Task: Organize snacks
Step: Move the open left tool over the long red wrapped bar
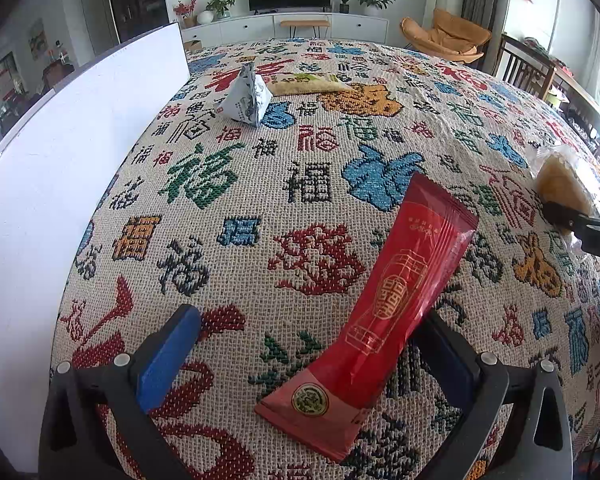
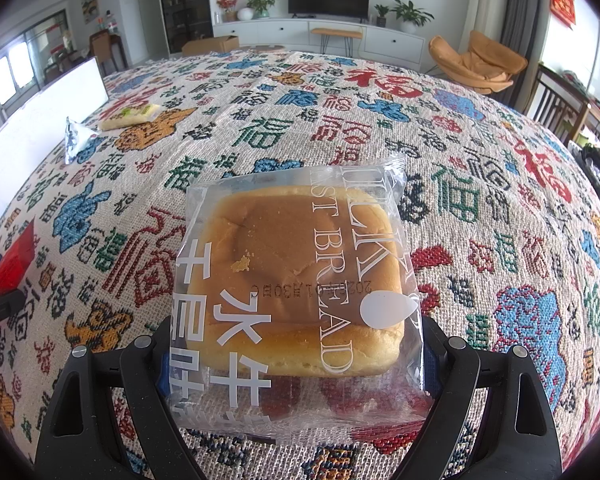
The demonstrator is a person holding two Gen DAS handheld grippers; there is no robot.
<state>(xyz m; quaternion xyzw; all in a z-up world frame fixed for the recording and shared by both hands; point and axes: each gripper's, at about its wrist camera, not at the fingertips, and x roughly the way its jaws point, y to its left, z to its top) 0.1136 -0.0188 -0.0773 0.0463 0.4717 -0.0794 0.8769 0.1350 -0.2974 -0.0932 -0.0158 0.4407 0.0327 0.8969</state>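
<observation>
Left gripper (image 1: 312, 354) spread wide, holds nothing; red pack (image 1: 384, 300) lies flat between the fingers, tail against the right one. Right gripper (image 2: 296, 364) straddles the bread (image 2: 296, 280); fingers sit at the wrapper edges, but a real grip can't be told. Bread rests on the cloth (image 2: 480, 160).

Progress: early by my read. All four snacks lie loose and well apart; white pouch (image 1: 246, 98) and yellow pack (image 1: 308, 83) touch at the far end beside the white board (image 1: 60, 180). No container visible.

Red pack: long, glossy foil, crimped ends. Bread: soft square bun in clear crinkly film. Pouch: pyramid-shaped. Cloth: coarse woven, patterned.
</observation>
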